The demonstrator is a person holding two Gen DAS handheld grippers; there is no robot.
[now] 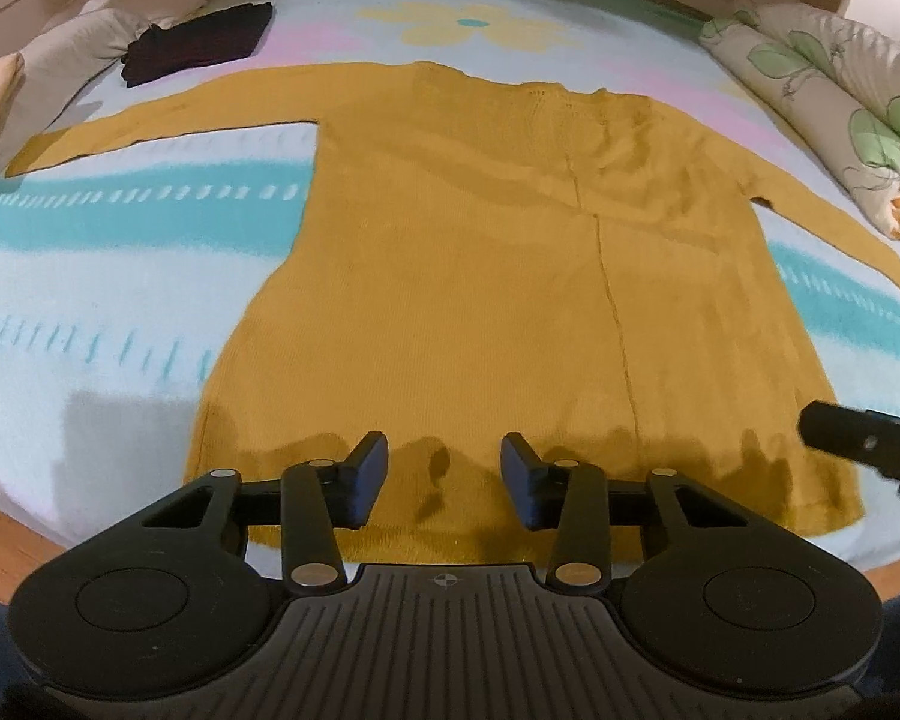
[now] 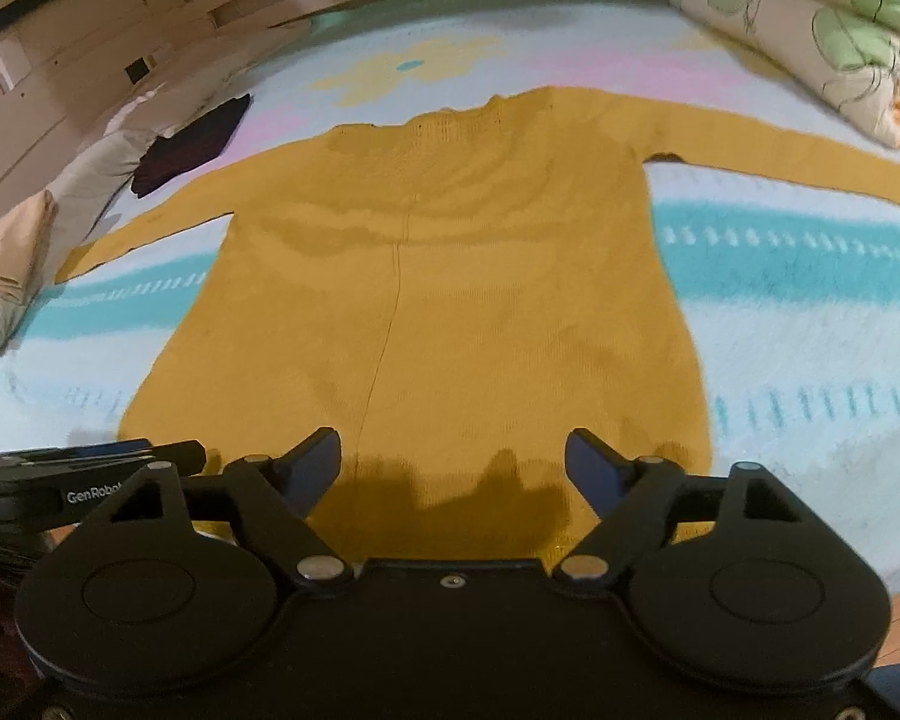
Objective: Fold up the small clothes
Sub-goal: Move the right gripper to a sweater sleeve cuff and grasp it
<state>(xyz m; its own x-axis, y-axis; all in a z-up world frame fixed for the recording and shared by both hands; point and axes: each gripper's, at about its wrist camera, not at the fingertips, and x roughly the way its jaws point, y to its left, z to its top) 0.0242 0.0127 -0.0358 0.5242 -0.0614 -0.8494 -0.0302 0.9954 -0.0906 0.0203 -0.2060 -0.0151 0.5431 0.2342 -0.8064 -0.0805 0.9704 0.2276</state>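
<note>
- Left hand-held gripper (image 1: 444, 474): fingers spread apart, holding nothing, poised over the near hem.
- Right hand-held gripper (image 2: 453, 471): fingers spread wider, holding nothing, over the same hem, beside the left one.
- Mustard sweater (image 1: 510, 276): spread flat on the bed, hem nearest, neckline farthest, both sleeves stretched out sideways.
- Bed cover (image 1: 120, 252): pale, with teal stripes, pink band and a yellow flower beyond the neckline.
- Dark folded garment (image 1: 198, 42): far left, apart from the sweater.
- Floral quilt (image 1: 840, 84): rolled, far right.

striped bedsheet (image 1: 120, 228), floral quilt (image 1: 840, 96), pillow (image 1: 60, 60)
</note>
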